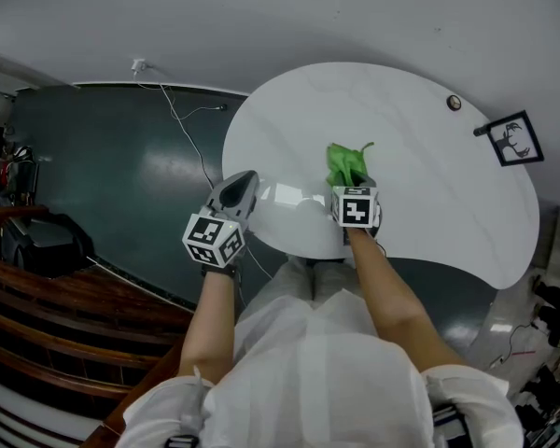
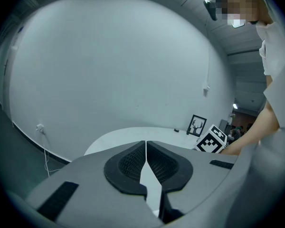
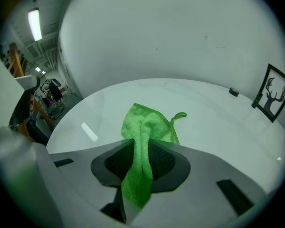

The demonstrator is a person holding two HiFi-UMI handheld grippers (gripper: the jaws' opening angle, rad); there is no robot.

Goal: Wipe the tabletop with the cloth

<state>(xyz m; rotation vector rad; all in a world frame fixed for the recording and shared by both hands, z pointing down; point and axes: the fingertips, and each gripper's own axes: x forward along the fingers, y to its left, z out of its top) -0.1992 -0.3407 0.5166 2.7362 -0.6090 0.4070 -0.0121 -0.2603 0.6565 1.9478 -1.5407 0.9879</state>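
A green cloth (image 1: 347,164) (image 3: 143,141) is pinched between the jaws of my right gripper (image 1: 354,187) (image 3: 141,152), which is shut on it. The cloth's free end spreads onto the white tabletop (image 1: 420,185) (image 3: 190,108) just ahead of the jaws. My left gripper (image 1: 237,190) (image 2: 146,158) hangs over the table's near left edge, shut with nothing between its jaws. The right gripper's marker cube (image 2: 211,140) shows in the left gripper view.
A small framed deer picture (image 1: 511,139) (image 3: 272,93) (image 2: 196,125) stands at the table's far right edge. A small dark round object (image 1: 454,103) (image 3: 233,92) lies near it. A white cable (image 1: 182,124) runs over the dark floor left of the table.
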